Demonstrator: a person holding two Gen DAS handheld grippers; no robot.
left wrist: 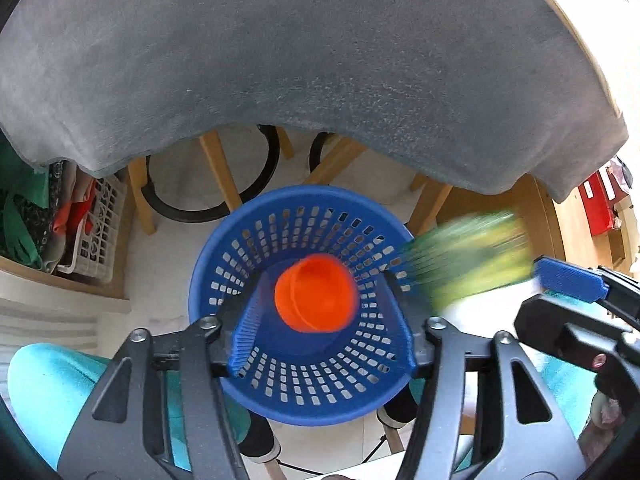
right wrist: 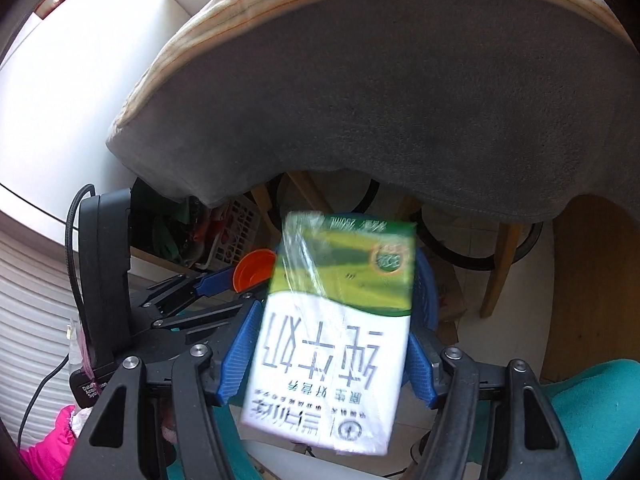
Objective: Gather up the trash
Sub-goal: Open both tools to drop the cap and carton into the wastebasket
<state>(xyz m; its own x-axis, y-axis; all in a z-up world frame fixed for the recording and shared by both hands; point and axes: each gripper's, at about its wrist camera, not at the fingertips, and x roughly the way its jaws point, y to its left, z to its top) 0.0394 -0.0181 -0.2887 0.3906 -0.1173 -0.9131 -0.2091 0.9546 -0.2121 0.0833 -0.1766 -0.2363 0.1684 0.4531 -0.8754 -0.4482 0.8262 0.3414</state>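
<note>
Above blue basket [left wrist: 304, 220]: orange cup [left wrist: 316, 298], loose between left gripper [left wrist: 324, 320] parted jaws
Right gripper [right wrist: 330, 358]: milk carton [right wrist: 336, 320] between wide jaws, grip unclear

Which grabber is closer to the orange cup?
Left. The orange cup sits between the left gripper fingers, over the blue basket. The right gripper is off to the side, around the milk carton.

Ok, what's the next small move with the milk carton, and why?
Probably spread the right fingers wider: the milk carton sits tilted and blurred between them over the blue basket's rim, and the orange cup is over it too, between the open left fingers.
</note>
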